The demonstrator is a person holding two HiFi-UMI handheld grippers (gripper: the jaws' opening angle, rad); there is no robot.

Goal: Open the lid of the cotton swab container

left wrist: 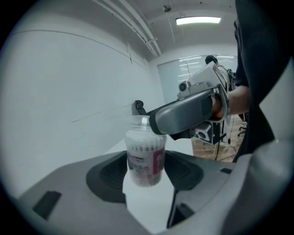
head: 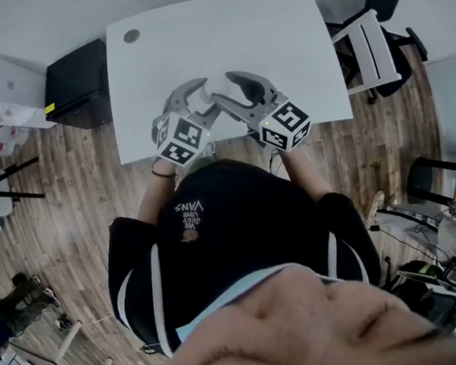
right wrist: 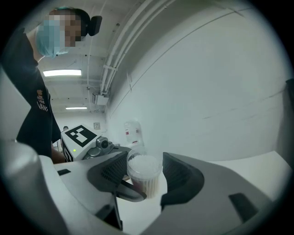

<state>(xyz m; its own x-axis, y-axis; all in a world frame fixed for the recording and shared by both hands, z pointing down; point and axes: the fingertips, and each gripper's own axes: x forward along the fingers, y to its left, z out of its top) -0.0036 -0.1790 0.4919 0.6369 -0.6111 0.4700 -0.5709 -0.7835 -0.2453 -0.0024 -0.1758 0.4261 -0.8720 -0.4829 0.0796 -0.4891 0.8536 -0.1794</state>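
Note:
A small clear cotton swab container (left wrist: 145, 158) with a pink label stands on the white table (head: 277, 35), packed with white swabs. My left gripper (left wrist: 146, 173) is shut on its body, one pad on each side. My right gripper (left wrist: 146, 115) comes in from the right and straddles the clear lid (left wrist: 138, 122). In the right gripper view the lid (right wrist: 144, 166) sits between my right gripper's (right wrist: 144, 176) jaws, which press on both sides. In the head view both grippers, left (head: 205, 92) and right (head: 222, 89), meet near the table's front edge and almost hide the container (head: 216, 85).
A black cabinet (head: 80, 84) stands left of the table and black-and-white chairs (head: 375, 37) stand to its right. A round grommet (head: 131, 35) marks the far left corner. The left gripper's marker cube (right wrist: 80, 135) shows behind the container.

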